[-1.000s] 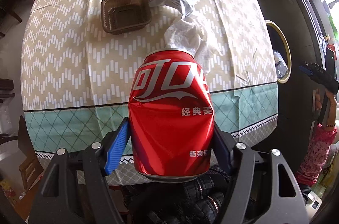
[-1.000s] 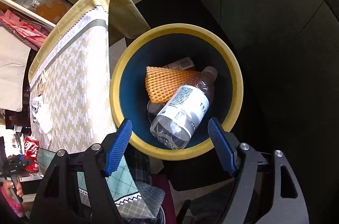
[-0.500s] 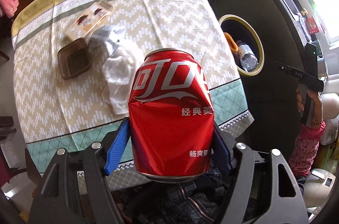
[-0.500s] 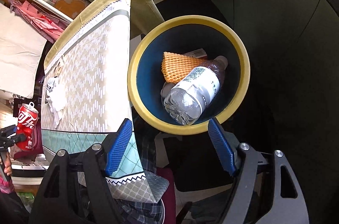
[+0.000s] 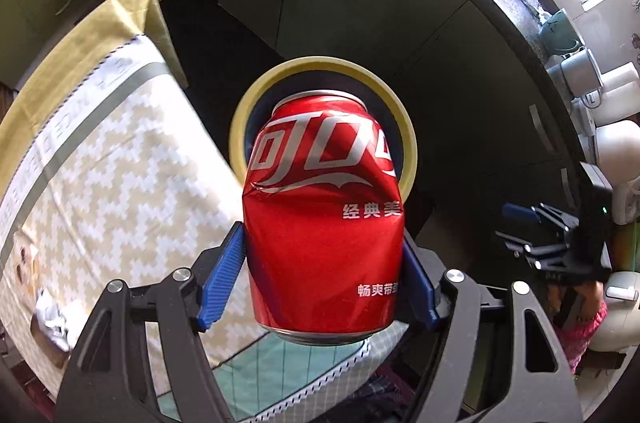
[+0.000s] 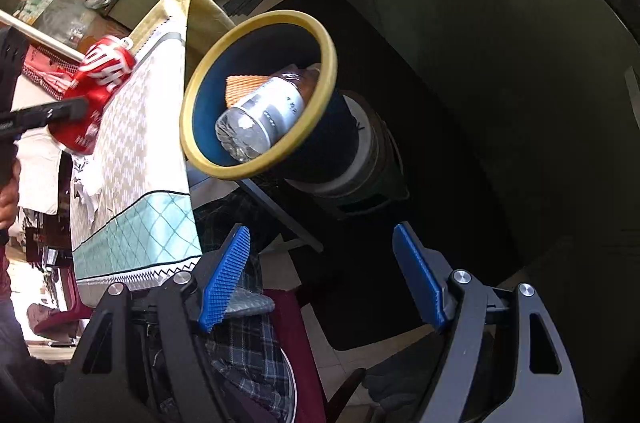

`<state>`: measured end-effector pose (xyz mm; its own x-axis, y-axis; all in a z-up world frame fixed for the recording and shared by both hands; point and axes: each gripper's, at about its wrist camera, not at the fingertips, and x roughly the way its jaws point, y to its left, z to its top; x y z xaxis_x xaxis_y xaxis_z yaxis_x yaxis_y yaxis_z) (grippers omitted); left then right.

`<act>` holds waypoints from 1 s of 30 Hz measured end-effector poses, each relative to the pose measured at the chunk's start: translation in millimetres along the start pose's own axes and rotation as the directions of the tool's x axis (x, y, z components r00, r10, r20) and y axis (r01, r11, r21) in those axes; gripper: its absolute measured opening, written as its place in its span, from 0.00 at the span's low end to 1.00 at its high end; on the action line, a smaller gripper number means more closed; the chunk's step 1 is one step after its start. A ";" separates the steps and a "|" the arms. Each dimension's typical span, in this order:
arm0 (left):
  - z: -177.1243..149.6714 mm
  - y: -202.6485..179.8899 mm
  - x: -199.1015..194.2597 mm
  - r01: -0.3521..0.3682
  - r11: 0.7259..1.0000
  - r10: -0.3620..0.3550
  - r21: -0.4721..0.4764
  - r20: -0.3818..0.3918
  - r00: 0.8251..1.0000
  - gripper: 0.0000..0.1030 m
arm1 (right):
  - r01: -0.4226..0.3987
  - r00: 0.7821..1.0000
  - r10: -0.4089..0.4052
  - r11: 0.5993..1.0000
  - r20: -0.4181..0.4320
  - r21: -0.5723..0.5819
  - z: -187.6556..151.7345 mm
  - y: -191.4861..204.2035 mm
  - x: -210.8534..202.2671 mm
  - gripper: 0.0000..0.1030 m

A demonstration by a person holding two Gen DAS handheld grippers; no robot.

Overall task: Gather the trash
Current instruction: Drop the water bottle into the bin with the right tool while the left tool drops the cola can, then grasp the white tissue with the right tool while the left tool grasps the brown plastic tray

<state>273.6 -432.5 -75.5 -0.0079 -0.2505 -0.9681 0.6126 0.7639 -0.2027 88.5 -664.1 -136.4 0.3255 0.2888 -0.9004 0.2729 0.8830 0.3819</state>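
Observation:
My left gripper (image 5: 320, 281) is shut on a dented red cola can (image 5: 324, 215), held upright in the air in front of the yellow-rimmed trash bin (image 5: 410, 147). The can also shows in the right wrist view (image 6: 98, 85), above the table's edge. The bin (image 6: 256, 93) holds a clear plastic bottle (image 6: 260, 119) and an orange foam net (image 6: 242, 87). My right gripper (image 6: 320, 279) is open and empty, low and to the near side of the bin. It shows in the left wrist view (image 5: 528, 227) at the right.
The table with the patterned cloth (image 5: 100, 183) lies left of the bin, with crumpled white paper (image 5: 52, 319) on it. Dark kitchen cabinets (image 5: 360, 3) stand behind the bin. A chair with plaid cloth (image 6: 256, 335) is below my right gripper.
My left gripper has swung right with the can, from over the table to in front of the bin. My right gripper has drawn back and lower from the bin.

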 end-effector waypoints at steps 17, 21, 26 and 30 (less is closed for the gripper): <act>-6.5 29.5 2.0 -0.014 1.000 0.014 -0.008 0.010 1.000 0.69 | -0.002 0.998 -0.005 0.993 -0.057 -0.118 -2.1 52.1 20.9 0.72; -57.4 55.9 -60.0 -0.069 0.998 0.069 -0.005 0.112 0.991 0.72 | -0.028 0.996 0.006 0.967 -0.085 -0.254 5.5 123.1 38.5 0.72; -138.0 115.9 -125.5 -0.132 0.985 0.153 -0.108 0.208 0.966 0.74 | -0.096 0.991 0.042 0.884 -0.126 -0.458 2.4 238.1 69.0 0.72; -199.0 173.7 -158.8 -0.143 0.963 0.199 -0.226 0.247 0.948 0.77 | -0.149 0.985 0.068 0.806 -0.161 -0.573 -5.6 327.6 103.7 0.68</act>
<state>224.0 -141.7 13.7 0.3097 -0.2327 -0.9219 0.4125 0.9065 -0.0903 206.5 -342.8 -105.8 0.1937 0.4035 -0.8942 -0.3467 0.8808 0.3224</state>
